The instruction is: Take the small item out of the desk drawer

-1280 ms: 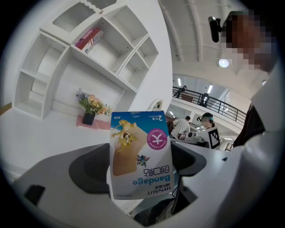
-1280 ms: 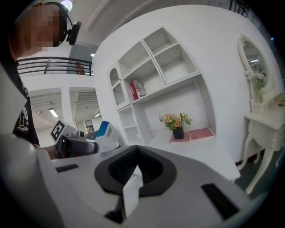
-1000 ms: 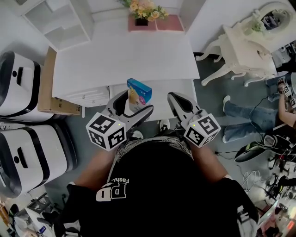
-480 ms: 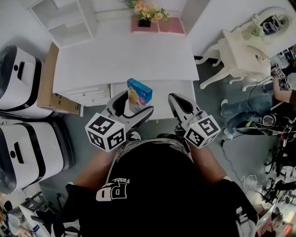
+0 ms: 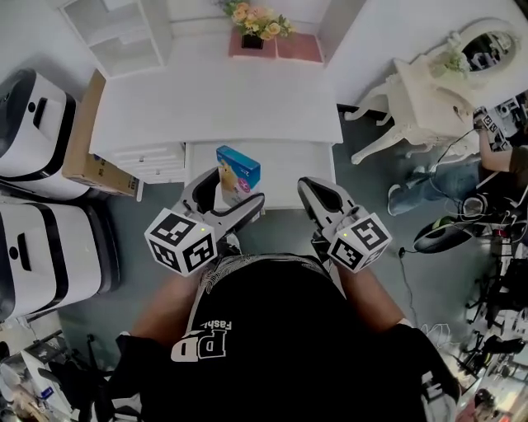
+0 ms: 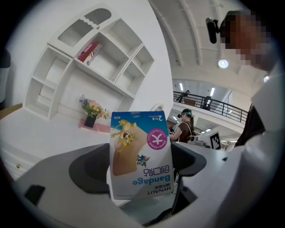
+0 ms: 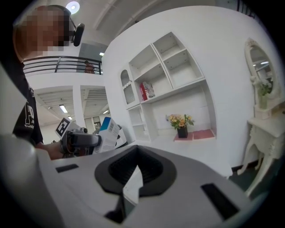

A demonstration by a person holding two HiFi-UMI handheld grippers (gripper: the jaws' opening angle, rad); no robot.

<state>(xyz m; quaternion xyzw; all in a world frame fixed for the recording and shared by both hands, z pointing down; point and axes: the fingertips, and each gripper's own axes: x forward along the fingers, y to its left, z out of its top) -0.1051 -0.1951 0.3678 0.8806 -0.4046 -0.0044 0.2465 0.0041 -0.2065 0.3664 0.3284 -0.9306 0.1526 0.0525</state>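
You stand in a white room, at a white counter [image 5: 214,99] that fills the upper middle of the head view. A shelf [image 5: 124,29] sits at the upper left and flowers [image 5: 254,21] at the top edge. A carton [image 5: 91,157] leans along the counter's left end, its print too small to read. Below the counter's front edge the drawer [image 5: 289,173] stands pulled out.

Your left claw [image 5: 235,188] is clamped on the box [image 6: 140,156], one jaw on each side. In the head view the box shows over the left part of the drawer. In the left gripper view it hangs upside down, so the print is inverted: "Bandage" in blue, "HYNAUT" beneath it, "A170" and a "2" on the blue band, and a ¥ sign in a pink circle. The smaller lines are too fine to read. The box's near end is cut off behind the claw's body.

Your right claw [image 5: 308,186] is clenched with nothing in it, lower right of the drawer. Only a thin wedge of light shows between its jaws in the right gripper view.

Your black shirt [image 5: 280,346] carries "PD" in white and covers the lower frame, hiding the floor below the drawer. The claws and the box hide much of the drawer's inside. A red pack [image 6: 89,51] lies on the shelf, its label unreadable.
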